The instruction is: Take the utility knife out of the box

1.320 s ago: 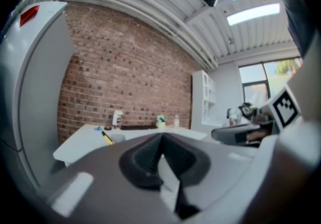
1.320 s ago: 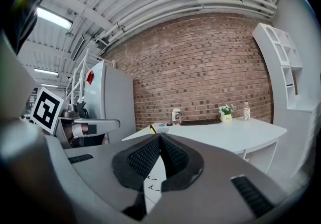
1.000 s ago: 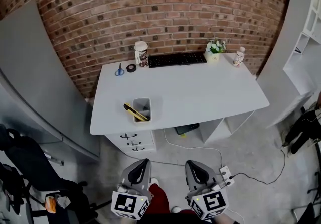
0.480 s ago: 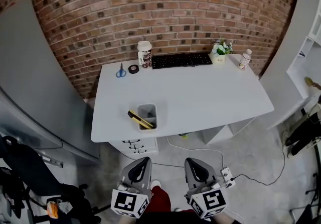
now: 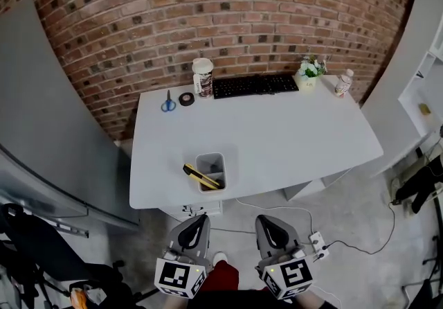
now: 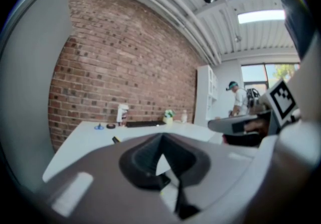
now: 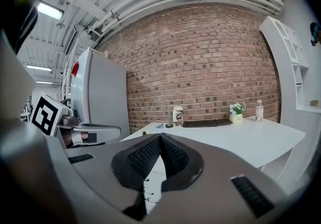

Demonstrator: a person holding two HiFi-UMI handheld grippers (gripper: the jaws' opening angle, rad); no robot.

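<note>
well, left hand-held gripper [image 5: 199, 222] and right hand-held gripper [image 5: 268, 222] are closed, empty; utility knife [image 5: 200, 176] leans from the box [image 5: 221, 163] on the desk [image 5: 291, 127], probably light, stiff: grasp its jutting yellow end

Red brick wall [image 5: 228, 3] behind a white desk [image 5: 291, 134]; grey concrete floor [image 5: 360, 197], white shelving [image 7: 290, 57] at right

The grey left claw [image 6: 161, 137] has its jaws pressed together with nothing between them. It points at a white desk [image 6: 80, 140] below a red brick wall [image 6: 125, 67]. A white patterned cup [image 6: 122, 114] stands at the desk's far edge.
</note>
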